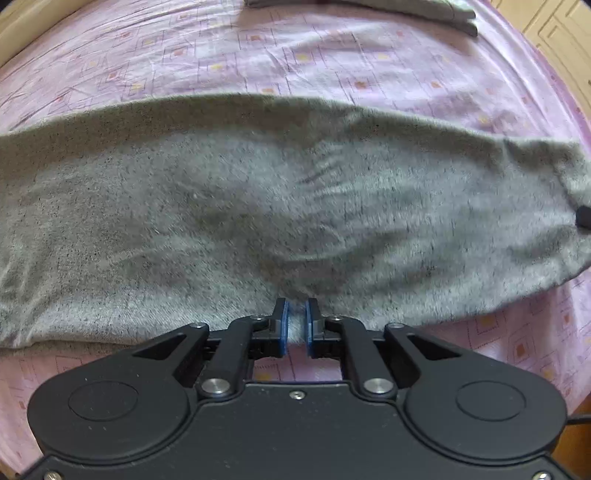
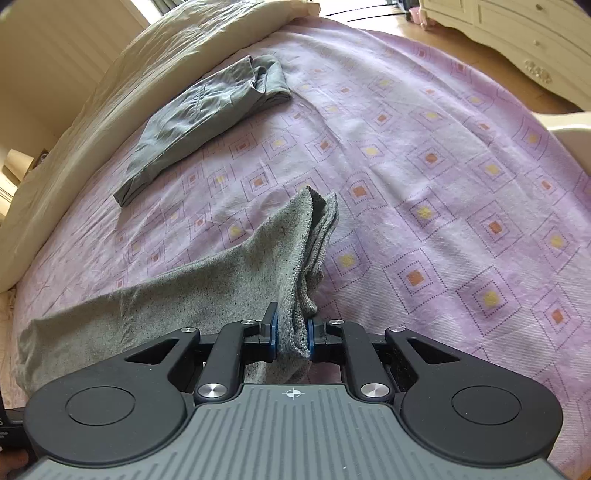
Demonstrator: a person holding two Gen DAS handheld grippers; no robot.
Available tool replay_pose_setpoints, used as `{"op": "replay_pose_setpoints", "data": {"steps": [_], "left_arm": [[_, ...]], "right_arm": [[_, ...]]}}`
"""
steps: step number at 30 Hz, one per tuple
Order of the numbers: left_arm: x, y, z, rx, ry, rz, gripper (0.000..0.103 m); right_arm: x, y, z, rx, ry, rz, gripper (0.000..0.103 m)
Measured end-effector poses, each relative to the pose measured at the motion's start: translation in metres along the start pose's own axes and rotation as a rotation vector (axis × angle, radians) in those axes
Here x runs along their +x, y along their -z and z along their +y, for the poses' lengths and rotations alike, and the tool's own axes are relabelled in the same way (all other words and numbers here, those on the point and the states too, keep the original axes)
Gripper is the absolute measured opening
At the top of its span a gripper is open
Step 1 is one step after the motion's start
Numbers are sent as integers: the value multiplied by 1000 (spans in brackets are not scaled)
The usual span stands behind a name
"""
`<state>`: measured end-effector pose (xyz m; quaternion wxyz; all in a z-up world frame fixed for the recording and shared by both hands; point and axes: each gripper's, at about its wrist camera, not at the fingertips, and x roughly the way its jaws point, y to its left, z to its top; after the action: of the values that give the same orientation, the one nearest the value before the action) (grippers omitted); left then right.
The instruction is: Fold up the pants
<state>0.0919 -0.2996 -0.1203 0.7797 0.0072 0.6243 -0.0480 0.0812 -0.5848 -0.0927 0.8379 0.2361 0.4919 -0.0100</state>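
Grey speckled pants [image 1: 258, 206] lie spread across the purple patterned bed sheet [image 1: 295, 62] in the left wrist view. My left gripper [image 1: 296, 325] is shut on the near edge of the pants. In the right wrist view my right gripper [image 2: 291, 328] is shut on a bunched end of the same pants [image 2: 221, 280], lifting it off the sheet [image 2: 443, 221]. The cloth drapes down to the left from the jaws.
A second, folded grey garment [image 2: 207, 118] lies farther up the bed near a cream pillow [image 2: 92, 110]; it shows at the top of the left wrist view [image 1: 369, 7]. A white dresser [image 2: 517, 33] stands beyond the bed on a wooden floor.
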Motion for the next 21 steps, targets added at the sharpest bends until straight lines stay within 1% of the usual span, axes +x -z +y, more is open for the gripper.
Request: {"op": "replay_pose_setpoints", "data": {"steps": [2, 5, 7, 9, 13, 15, 17, 18, 21], "left_arm": [[-7, -5, 13, -19, 3, -24, 19], [-15, -8, 42, -51, 25, -50, 19], [-21, -7, 67, -63, 34, -52, 19], [-27, -5, 93, -70, 27, -58, 19], [-34, 1, 152, -111, 19, -56, 19], [-37, 5, 181, -126, 6, -56, 19], [-39, 8, 210, -140, -19, -54, 19], [-39, 10, 225, -148, -27, -50, 18], [-41, 16, 264, -171, -44, -40, 18]], "right_arm": [[-6, -2, 12, -17, 22, -21, 14], [-23, -5, 45, -82, 37, -80, 14], [-37, -7, 75, -127, 31, -123, 14], [-49, -8, 112, -156, 16, -157, 14], [-55, -4, 195, -263, -41, -201, 14], [-48, 3, 238, -297, -87, -200, 14], [-33, 17, 275, -318, -145, -181, 14], [-21, 27, 294, -341, -165, -166, 14], [27, 62, 342, -404, -185, -107, 14]]}}
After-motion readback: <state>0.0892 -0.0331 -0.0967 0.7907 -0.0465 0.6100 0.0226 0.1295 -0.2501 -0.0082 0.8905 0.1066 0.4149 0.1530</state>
